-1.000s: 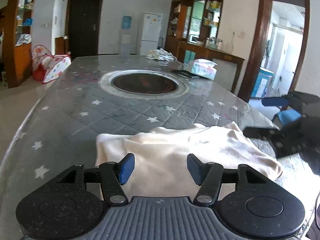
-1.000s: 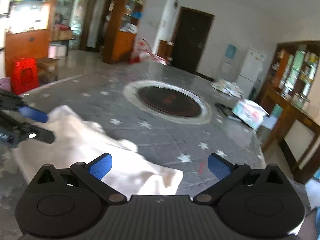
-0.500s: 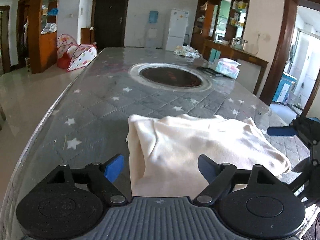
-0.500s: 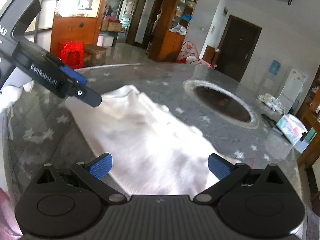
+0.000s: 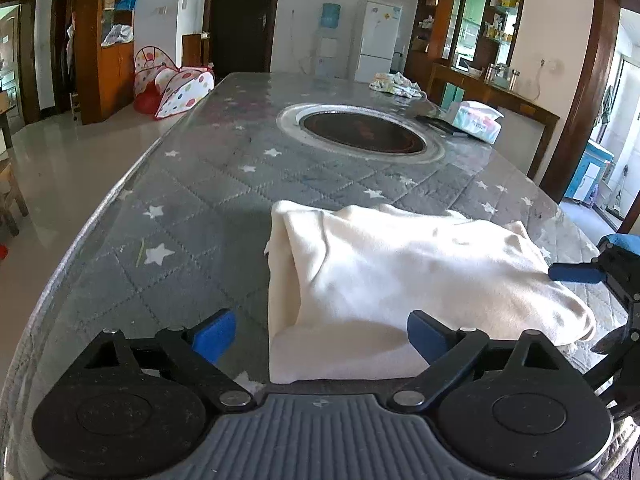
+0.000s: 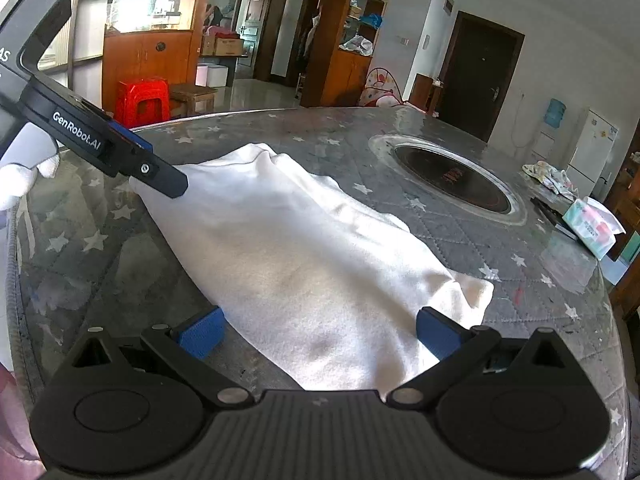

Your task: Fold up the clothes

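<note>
A cream garment [image 5: 400, 272] lies loosely folded on the grey star-quilted table [image 5: 192, 208]. My left gripper [image 5: 320, 336] hovers at its near left corner. Its jaws are opening, and the cloth edge lies between them untouched by the blue pads. My right gripper [image 6: 320, 336] stands open over the garment's [image 6: 300, 248] other end, with cloth under the gap and neither pad pressing. In the right wrist view the left gripper [image 6: 160, 172] reaches the far corner, held by a white-gloved hand [image 6: 20, 176]. The right gripper's fingers [image 5: 576, 272] show at the left view's right edge.
A round dark hotplate [image 5: 362, 136] is set into the table's middle. A tissue pack [image 5: 476, 120] and a crumpled cloth [image 5: 394, 84] lie at the far end. The table's curved edge [image 5: 80, 248] runs close on the left. A red stool [image 6: 142, 98] stands beyond it.
The left jaws have spread wider. Both views have swung, and the right gripper has sunk closer over the garment's end. The garment lies flatter on the table.
</note>
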Demonstrator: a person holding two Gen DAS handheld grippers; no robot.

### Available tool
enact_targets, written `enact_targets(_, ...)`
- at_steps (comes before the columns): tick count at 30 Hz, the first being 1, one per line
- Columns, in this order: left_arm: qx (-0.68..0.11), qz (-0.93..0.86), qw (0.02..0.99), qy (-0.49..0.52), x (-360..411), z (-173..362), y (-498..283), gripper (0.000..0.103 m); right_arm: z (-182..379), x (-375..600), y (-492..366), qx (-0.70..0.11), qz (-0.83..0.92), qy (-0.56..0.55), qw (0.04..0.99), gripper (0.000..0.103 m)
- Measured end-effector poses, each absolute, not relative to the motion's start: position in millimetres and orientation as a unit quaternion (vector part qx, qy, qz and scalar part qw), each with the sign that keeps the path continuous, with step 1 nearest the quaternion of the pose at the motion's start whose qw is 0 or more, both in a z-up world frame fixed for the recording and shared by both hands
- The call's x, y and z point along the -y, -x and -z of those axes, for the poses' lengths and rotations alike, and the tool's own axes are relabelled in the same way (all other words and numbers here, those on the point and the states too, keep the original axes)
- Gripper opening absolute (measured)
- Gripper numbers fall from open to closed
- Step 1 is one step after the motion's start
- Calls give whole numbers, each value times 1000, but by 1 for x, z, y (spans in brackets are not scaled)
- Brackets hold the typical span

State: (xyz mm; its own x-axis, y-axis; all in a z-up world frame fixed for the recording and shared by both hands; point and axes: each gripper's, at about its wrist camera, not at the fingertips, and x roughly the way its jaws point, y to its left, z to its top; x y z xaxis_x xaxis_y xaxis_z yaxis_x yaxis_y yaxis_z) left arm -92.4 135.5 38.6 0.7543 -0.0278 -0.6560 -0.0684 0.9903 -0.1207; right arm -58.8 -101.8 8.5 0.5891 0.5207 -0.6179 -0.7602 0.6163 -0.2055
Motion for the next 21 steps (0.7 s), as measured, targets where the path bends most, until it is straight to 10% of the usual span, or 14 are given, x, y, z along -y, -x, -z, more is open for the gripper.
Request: enact_targets(21,-361,-13,930,76,-141,-25,91,96,-9,97,57,-267,-367,231,860,103)
